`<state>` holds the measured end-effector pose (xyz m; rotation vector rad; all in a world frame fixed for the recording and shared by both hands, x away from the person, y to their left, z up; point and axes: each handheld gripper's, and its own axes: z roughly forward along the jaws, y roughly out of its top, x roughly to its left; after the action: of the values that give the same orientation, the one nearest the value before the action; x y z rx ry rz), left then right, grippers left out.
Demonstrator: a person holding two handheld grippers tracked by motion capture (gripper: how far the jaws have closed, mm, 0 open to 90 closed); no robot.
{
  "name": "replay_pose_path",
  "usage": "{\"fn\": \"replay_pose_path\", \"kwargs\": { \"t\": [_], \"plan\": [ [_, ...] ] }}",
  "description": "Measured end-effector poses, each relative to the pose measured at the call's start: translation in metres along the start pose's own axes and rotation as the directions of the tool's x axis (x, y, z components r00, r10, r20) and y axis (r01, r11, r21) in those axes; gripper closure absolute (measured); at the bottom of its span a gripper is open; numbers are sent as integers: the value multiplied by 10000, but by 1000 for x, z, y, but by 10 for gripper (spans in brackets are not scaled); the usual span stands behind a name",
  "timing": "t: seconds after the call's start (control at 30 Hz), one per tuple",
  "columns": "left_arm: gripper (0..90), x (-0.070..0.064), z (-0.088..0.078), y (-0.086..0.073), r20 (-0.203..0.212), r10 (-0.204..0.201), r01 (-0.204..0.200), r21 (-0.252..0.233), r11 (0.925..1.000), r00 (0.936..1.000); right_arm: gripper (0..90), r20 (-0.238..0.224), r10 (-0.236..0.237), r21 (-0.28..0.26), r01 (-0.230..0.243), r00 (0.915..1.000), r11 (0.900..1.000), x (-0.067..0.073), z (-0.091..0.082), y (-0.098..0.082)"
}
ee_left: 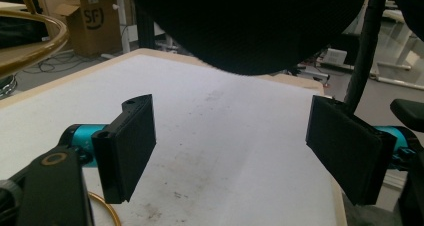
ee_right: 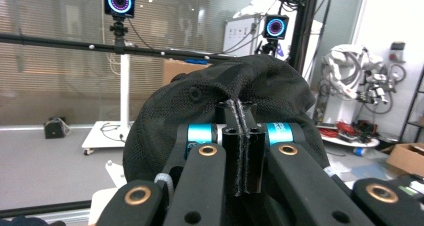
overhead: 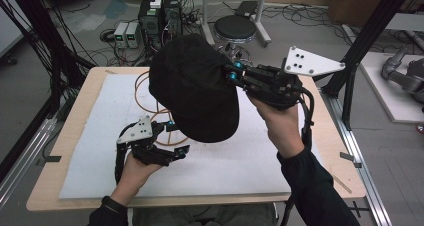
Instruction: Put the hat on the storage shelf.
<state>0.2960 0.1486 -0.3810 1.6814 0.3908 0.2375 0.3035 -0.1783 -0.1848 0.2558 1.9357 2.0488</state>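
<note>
Left gripper (overhead: 172,138), two black jaws on teal mounts, held low over the white foam mat (overhead: 90,151) near the table's front-left: jaws spread wide and holding nothing; the left gripper view shows bare mat between the pads. Thin coil of orange-brown cord (overhead: 150,108) lying on the mat just beyond this gripper, its loops running under the cap's shadow. Black fabric baseball cap (overhead: 195,86), round crown with top button, raised clear of the mat above the table's centre; its dark underside hangs up and ahead of the left jaws in the left gripper view (ee_left: 250,26), apart from them. Right gripper (overhead: 232,71), carried high at centre-right with its grey three-cornered plate uppermost: jaws pressed together on a pinch of the cap's cloth, seen gathered between the pads in the right gripper view (ee_right: 239,136). Relation governing a next move, as a judgement: the cap lies above and to the right of the free left jaws, its long axis sloping from upper left down toward the front; the left gripper is the nearer free tool and would have to rise to meet the lower rim.
</note>
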Motion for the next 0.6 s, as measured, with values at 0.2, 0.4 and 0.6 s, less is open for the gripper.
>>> {"fn": "replay_pose_path", "kwargs": {
  "t": [0.2,0.4,0.6],
  "plan": [
    [200,-1,-6,1,-159,97,-98,-73,9999,9998,900,-226,93,-124,-96,9997,9999,0,15,0],
    [200,-2,-13,2,-275,207,-216,-322,9992,9994,900,-277,118,31,-117,9995,9999,-1,29,-3],
    [199,-4,-21,5,-467,338,-364,-548,9978,9983,900,-261,313,-20,-314,9992,9995,-8,39,-8]
  ]
}}
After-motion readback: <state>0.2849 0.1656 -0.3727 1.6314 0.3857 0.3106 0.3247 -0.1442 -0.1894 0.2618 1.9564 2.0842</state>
